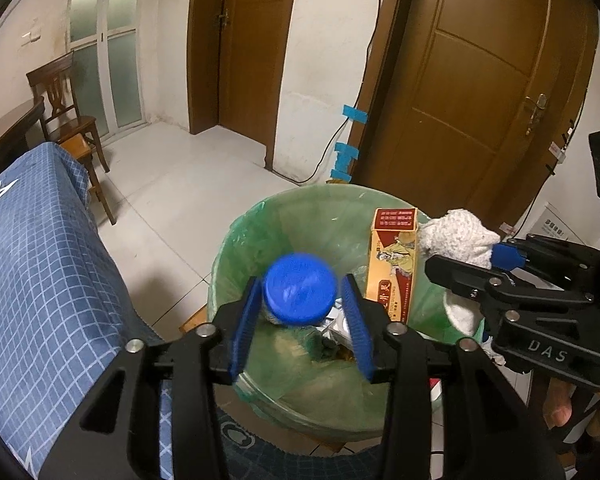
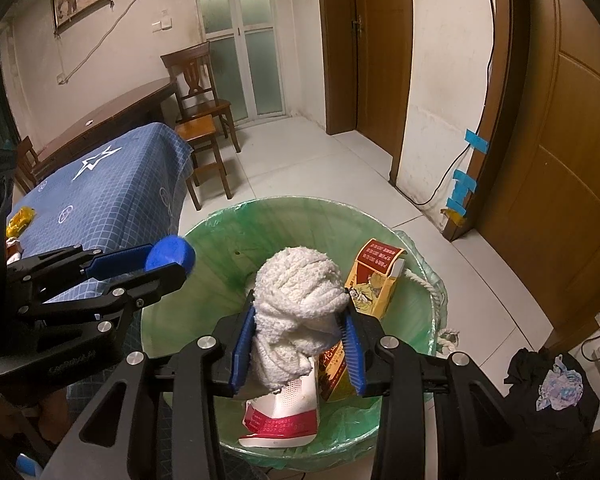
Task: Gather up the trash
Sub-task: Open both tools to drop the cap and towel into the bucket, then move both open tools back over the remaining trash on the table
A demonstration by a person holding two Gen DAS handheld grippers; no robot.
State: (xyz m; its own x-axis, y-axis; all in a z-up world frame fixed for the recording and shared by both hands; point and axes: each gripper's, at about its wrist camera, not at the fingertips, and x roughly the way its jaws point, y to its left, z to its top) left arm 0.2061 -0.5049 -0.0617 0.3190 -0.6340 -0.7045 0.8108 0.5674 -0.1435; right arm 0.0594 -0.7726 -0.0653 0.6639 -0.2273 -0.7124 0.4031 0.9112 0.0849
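Tiled room: green-lined bin [image 2: 300,224] already holding cartons; left gripper [image 1: 300,312] loosening off blue-capped bottle [image 1: 300,288], right gripper [image 2: 300,344] pinching white cloth [image 2: 296,300].

Bin liner [image 2: 284,232]: translucent green, plain.
Bottle cap [image 1: 300,288]: solid bright blue.
Carton [image 1: 392,264]: yellow-orange with dark red panels and a printed figure.
Cloth wad [image 2: 296,300]: off-white, nubbly weave.
Flat packet [image 2: 284,416]: white with a red band and fine dots.
Worktop cover [image 2: 112,196]: blue with a thin white grid, white star outline.
Left hand-held gripper [image 1: 302,312]: black frame, blue pads.
Right hand-held gripper [image 2: 300,344]: the same.
Doors [image 1: 480,80]: brown wood.
Floor tiles [image 1: 188,184]: white.
Wall tape [image 2: 476,142]: light blue.
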